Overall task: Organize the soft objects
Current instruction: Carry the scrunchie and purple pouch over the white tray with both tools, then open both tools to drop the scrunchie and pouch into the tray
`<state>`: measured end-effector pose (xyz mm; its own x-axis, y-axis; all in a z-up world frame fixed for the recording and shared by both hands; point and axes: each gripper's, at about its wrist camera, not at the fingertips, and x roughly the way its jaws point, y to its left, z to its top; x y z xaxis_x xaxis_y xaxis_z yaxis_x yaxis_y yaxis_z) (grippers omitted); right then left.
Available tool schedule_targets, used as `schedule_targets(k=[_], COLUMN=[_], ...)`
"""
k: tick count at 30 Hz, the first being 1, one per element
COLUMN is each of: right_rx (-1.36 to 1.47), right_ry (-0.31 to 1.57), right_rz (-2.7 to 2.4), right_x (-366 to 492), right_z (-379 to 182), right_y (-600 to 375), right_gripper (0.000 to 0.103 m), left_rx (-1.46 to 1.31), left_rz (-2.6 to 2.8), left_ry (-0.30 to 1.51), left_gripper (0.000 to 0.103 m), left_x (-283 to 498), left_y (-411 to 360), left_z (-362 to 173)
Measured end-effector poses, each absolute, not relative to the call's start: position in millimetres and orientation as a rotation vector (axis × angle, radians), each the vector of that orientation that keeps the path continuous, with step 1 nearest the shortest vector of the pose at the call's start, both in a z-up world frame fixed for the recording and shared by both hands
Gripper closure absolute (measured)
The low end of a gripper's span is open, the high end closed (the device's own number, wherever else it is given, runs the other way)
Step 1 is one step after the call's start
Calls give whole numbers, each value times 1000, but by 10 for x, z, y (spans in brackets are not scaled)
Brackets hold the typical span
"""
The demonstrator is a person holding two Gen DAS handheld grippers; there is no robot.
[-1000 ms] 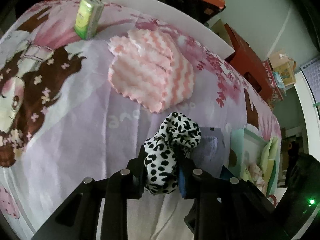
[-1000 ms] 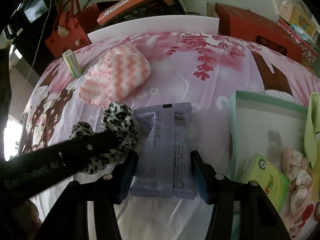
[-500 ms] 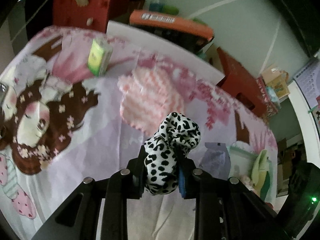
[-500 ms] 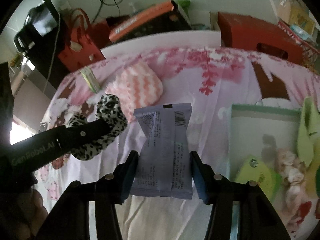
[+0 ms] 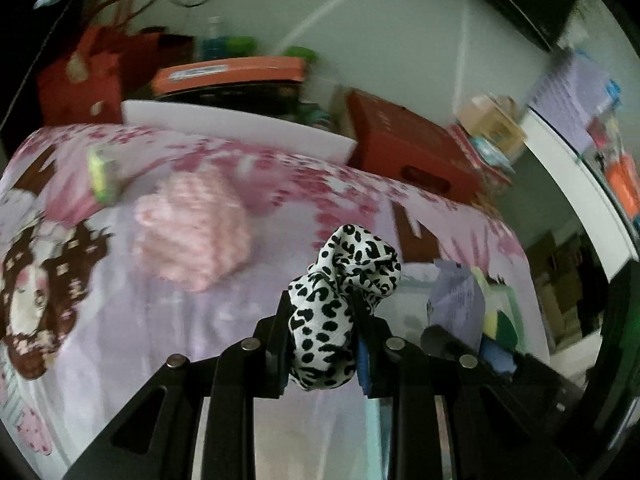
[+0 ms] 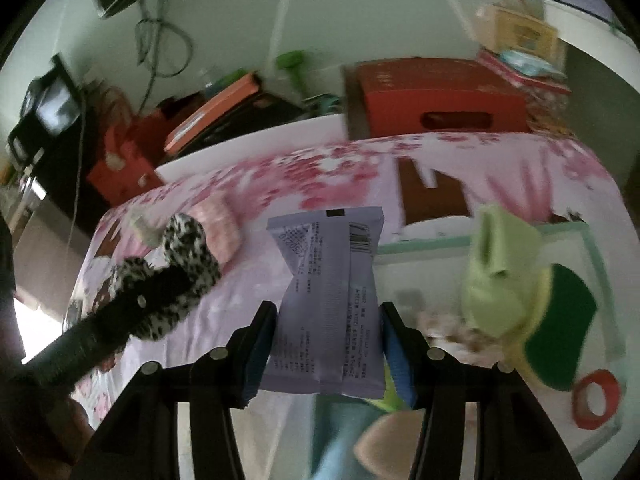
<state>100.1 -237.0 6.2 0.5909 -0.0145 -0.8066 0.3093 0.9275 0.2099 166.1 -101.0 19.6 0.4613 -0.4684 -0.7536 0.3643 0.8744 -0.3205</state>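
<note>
My left gripper (image 5: 323, 342) is shut on a black-and-white leopard-print scrunchie (image 5: 340, 292), held up above the pink printed bedsheet (image 5: 140, 312). In the right wrist view the same scrunchie (image 6: 180, 256) and the left gripper's dark arm show at the left. My right gripper (image 6: 326, 344) is shut on a pale lilac tissue pack (image 6: 328, 300), lifted off the bed. A pink-and-white wavy cloth (image 5: 192, 228) lies on the sheet beyond the left gripper. A small green tissue pack (image 5: 102, 178) stands farther back left.
A mint-green tray (image 6: 592, 248) at the right holds a light green cloth (image 6: 500, 264), a green-and-yellow item (image 6: 560, 336) and a red tape ring (image 6: 596, 400). Red boxes (image 6: 436, 100), an orange-lidded case (image 5: 228, 74) and a white board (image 5: 240, 128) line the bed's far edge.
Both grippers have risen off the bed with their loads, the scrunchie and the lilac pack. The views have tilted up, showing more of the wall and the tray's contents.
</note>
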Motion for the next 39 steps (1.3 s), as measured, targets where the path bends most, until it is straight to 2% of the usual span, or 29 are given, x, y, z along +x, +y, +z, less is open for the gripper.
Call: schedule_targets(k=[12, 24, 27, 29, 33, 39], right_rx=[475, 536, 536, 536, 541, 540], right_ry=[932, 925, 929, 930, 929, 934], right_rz=[-385, -421, -412, -407, -405, -422], right_x=[608, 492, 501, 503, 497, 491], right_z=[-15, -57, -71, -71, -62, -51], right_y=[-3244, -3479, -3469, -3463, -3467, -3485], right_gripper=[47, 46, 46, 44, 33, 27], left_rx=[-25, 56, 59, 53, 48, 17], left_rz=[-632, -672, -674, -672, -659, -627], left_ry=[976, 987, 988, 995, 993, 985], left_gripper=[75, 73, 61, 48, 42, 37], left_x=[1474, 1376, 1374, 1381, 1394, 1444], left_y=[-1688, -2005, -2011, -2003, -1962, -1848], left_z=[-14, -164, -153, -145, -106, -30])
